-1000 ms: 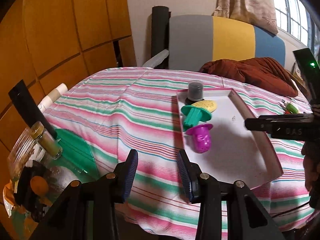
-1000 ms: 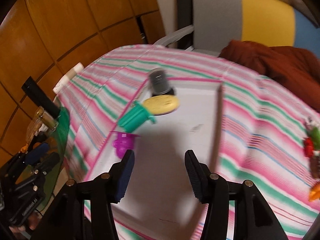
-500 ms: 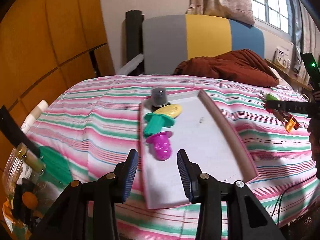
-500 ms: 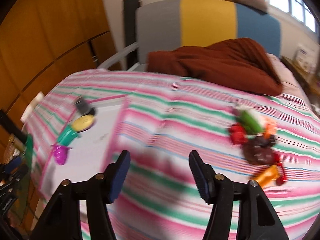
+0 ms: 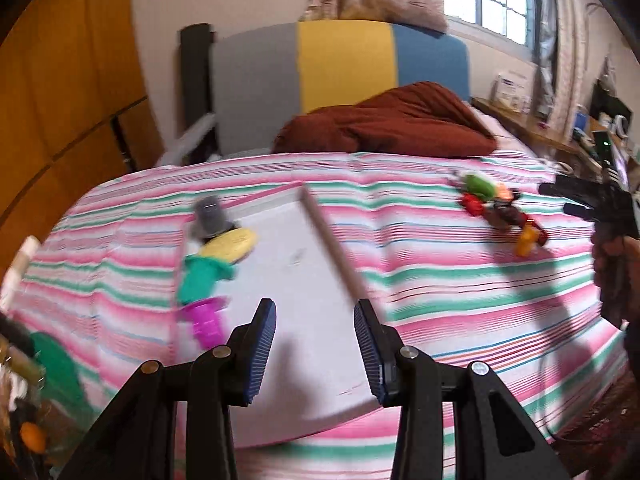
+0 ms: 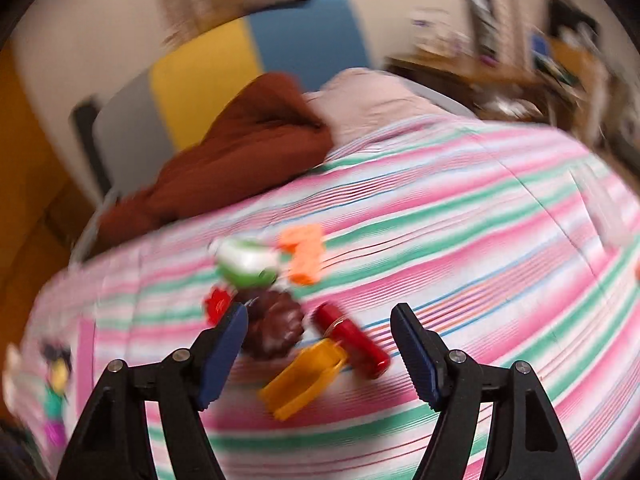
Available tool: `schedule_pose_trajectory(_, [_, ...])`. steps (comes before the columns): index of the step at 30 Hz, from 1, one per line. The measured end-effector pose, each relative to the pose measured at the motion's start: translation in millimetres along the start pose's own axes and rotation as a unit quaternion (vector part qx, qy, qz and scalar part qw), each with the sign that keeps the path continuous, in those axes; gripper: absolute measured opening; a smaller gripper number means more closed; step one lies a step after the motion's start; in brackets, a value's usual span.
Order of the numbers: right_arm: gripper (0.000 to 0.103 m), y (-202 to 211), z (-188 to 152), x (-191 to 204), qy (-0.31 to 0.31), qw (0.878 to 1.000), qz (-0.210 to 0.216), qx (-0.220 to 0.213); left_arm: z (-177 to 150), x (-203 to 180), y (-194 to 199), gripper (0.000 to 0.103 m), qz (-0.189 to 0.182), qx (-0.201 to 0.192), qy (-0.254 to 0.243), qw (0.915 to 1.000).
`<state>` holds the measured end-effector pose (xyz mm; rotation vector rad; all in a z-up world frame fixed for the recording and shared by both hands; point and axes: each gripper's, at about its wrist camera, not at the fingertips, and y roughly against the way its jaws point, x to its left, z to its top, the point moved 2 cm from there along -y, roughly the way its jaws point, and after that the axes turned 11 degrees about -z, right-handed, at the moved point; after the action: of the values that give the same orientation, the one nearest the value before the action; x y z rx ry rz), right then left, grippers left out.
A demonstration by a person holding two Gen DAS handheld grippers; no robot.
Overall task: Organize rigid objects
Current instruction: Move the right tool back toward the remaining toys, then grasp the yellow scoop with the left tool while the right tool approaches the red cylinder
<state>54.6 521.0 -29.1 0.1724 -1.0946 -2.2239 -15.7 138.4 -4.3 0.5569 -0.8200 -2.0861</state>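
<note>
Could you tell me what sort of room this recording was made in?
Most likely a bedroom. The work surface is a bed with a striped cover, there is a padded headboard with a rumpled brown blanket against it, and a curtained window behind.

No readable text, labels or numbers anywhere; both views motion-blurred.

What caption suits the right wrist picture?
Open right claw hovering over small toys scattered on a striped bedspread.
</note>
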Motion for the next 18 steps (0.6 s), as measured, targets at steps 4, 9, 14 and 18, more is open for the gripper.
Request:
schedule_pose_trajectory(4, [0.075, 1, 7, -23, -0.051, 0.999, -0.002, 0.01, 15, -31, -21, 0.041, -0.043, 0.012, -0.015, 0.9989])
schedule_pose_trajectory(9, [0.075, -5, 9, -40, -0.082, 0.996, -0.01, 0.036, 32, -76, -60, 0.041, -0.091, 0.042, -0.041, 0.9941])
schedule_pose_trajectory(14, [0.075, -2, 11, -54, -0.114, 0.993, -0.006, 0.04, 44, -126, -100, 0.041, -0.152, 0.072, -0.091, 0.9815])
schedule_pose_trajectory(18, [0.075, -4, 12, -58, -0.125, 0.991, -0.001, 0.049, 52, -164, -123, 0.041, -0.198, 0.084, -0.133, 0.9675])
